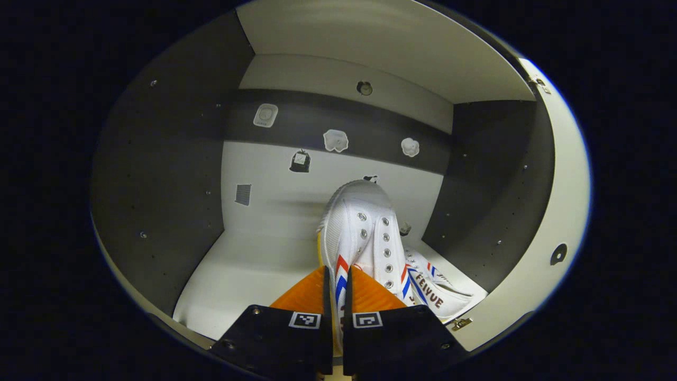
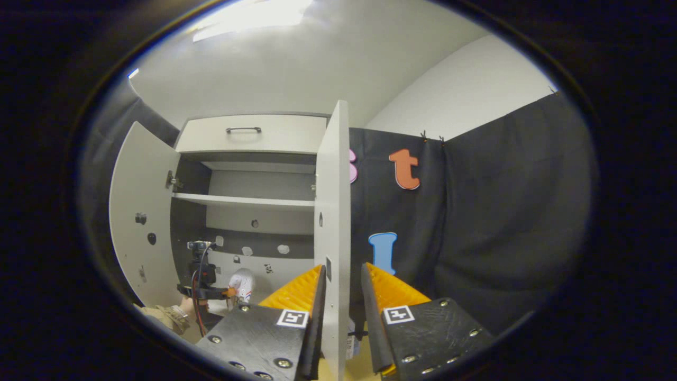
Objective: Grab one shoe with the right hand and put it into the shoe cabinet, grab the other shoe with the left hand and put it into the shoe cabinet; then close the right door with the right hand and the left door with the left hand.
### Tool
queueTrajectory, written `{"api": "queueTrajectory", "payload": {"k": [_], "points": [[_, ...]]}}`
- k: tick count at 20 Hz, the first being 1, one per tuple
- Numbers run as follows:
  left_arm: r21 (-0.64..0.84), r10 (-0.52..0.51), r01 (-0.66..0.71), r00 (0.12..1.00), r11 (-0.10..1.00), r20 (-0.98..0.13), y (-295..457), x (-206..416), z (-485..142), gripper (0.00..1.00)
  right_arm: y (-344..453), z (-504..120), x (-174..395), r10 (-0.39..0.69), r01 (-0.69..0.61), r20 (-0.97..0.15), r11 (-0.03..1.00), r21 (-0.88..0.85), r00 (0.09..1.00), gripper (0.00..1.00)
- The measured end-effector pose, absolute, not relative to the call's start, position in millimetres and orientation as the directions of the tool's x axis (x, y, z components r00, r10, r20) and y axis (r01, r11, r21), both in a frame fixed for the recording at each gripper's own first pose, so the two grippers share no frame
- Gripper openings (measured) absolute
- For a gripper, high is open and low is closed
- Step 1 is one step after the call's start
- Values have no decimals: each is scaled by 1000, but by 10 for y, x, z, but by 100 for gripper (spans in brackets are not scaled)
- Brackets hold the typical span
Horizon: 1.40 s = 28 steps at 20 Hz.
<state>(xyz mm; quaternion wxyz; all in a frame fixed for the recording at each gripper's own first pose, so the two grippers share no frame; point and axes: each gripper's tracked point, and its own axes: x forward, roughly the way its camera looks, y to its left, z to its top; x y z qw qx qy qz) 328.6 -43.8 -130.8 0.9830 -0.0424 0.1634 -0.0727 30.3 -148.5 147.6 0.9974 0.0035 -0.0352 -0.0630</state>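
Left claw (image 1: 338,283) clamps shoe (image 1: 359,222) inside cabinet (image 1: 158,174).

My left gripper (image 1: 338,275) hides the held shoe's (image 1: 359,227) heel; the second shoe (image 1: 433,288) lies half hidden behind it.

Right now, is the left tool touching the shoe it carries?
Touching. In the left gripper view, both fingers of the left tool press the shoe between them.

We see strong fisheye bending at both rims, a glaring ceiling light (image 2: 254,16) overhead, a dim, shadowed shoe cabinet (image 1: 158,174) interior, and sharp focus with no motion blur.
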Motion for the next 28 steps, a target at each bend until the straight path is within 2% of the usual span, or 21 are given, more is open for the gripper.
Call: {"api": "queueTrajectory", "payload": {"k": [9, 10, 11, 13, 15, 17, 18, 20, 21, 22, 28], "points": [[-88, -114, 85, 902, 992, -416, -340, 3468, -1747, 8, -1842, 1440, 183, -196, 197, 65, 980, -4, 978, 37], [-77, -106, 81, 897, 994, -429, -323, 3467, -1788, 11, -1856, 1430, 187, -196, 197, 63, 981, 0, 979, 37], [-69, -98, 75, 893, 995, -438, -305, 3468, -1808, 8, -1869, 1414, 192, -196, 196, 61, 981, 3, 979, 37], [-81, -103, 76, 900, 994, -424, -306, 3493, -1772, 12, -1901, 1382, 204, -195, 195, 56, 981, 8, 979, 37], [-57, -90, 73, 910, 996, -404, -255, 3477, -1695, 24, -1929, 1354, 219, -192, 191, 51, 981, 10, 980, 37], [-21, -78, 76, 916, 997, -393, -230, 3386, -1571, 40, -1948, 1329, 247, -188, 187, 48, 982, 14, 981, 37], [-26, -92, 88, 920, 996, -382, -257, 3338, -1480, 72, -1946, 1301, 263, -183, 183, 46, 983, 18, 982, 37], [-47, -114, 104, 932, 993, -344, -324, 3252, -1295, 86, -1959, 1249, 300, -174, 173, 35, 985, 25, 984, 37], [-46, -117, 108, 938, 993, -326, -336, 3169, -1190, 84, -1971, 1213, 323, -171, 170, 27, 985, 26, 985, 37], [-39, -119, 113, 944, 993, -306, -352, 3089, -1067, 92, -1982, 1166, 354, -167, 166, 21, 986, 26, 986, 37], [-1, -141, 143, 973, 990, -182, -489, 2415, -317, 93, -2028, 933, 423, -154, 155, -26, 988, 23, 988, 37]]}}
